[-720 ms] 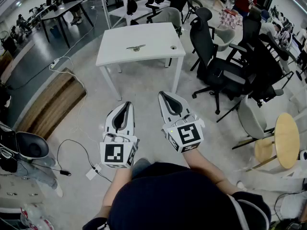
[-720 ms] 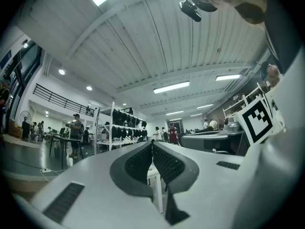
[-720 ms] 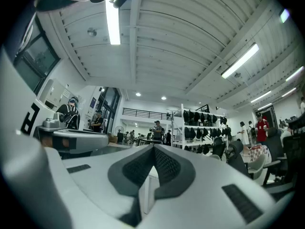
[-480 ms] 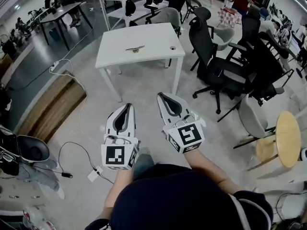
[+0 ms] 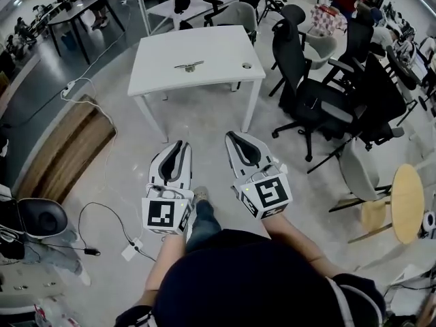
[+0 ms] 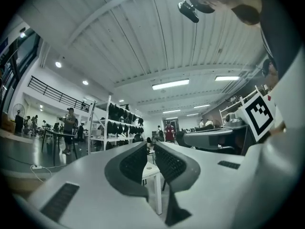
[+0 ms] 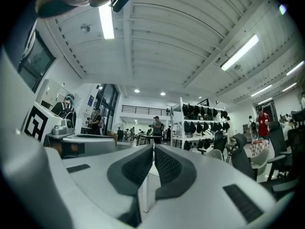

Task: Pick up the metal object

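Slim metal object (image 5: pixel 189 66) on a smooth white rectangular table (image 5: pixel 211 50) far ahead; nearer, glossy white left gripper (image 5: pixel 179 146) and right gripper (image 5: pixel 236 137), ribbed dark pads (image 6: pixel 134 162) closed together, empty.

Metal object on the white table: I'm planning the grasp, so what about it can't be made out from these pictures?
Head view: the metal object on the white table is too small and far to tell its shape or grip points.
Left gripper view: the table shows edge-on behind the shut left gripper; the object does not show.
Right gripper view: the same, behind the shut right gripper.
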{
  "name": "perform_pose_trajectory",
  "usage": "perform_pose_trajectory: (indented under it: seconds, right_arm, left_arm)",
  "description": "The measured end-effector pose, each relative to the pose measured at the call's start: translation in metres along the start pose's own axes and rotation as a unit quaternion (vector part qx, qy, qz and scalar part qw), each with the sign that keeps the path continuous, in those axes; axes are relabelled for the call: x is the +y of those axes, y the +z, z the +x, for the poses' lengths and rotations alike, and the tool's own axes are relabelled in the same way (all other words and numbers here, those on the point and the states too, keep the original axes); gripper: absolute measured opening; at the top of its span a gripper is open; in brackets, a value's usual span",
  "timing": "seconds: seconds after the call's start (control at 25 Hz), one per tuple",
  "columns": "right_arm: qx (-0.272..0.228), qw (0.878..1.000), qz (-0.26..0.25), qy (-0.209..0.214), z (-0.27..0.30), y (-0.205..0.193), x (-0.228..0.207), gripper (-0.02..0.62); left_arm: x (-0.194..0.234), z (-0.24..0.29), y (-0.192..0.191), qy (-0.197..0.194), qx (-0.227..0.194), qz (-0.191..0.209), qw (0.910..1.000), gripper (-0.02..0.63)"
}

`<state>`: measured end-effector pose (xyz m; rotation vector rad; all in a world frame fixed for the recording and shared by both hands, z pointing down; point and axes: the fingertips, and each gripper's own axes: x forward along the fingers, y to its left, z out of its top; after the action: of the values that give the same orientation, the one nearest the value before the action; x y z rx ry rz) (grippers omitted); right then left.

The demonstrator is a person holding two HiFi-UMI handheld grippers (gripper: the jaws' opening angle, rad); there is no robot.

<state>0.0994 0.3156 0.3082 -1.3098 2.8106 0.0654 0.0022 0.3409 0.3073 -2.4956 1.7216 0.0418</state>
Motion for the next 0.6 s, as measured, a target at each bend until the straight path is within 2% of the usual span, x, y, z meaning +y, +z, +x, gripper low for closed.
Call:
perform_pose_trajectory:
  seconds: [0.2, 0.32, 0.6]
  right_arm:
    - [0.010, 1.000, 0.003, -0.006, 0.065, -0.010, -0.029, 0.029]
    - [0.015, 1.000, 0.006, -0.015, 0.107, -0.009, -0.048, 0.029]
    - [0.022, 0.999, 0.014, -0.039, 0.192, -0.016, -0.083, 0.029]
  left_arm:
    - [0.045, 0.059, -0.018, -0.008, 0.007, -0.005, 0.9999, 0.037]
    - [0.076, 0.097, -0.024, -0.013, 0.020, -0.004, 0.9997, 0.117]
    - [0.139, 0.164, -0.043, -0.025, 0.024, -0.009, 0.9994, 0.181]
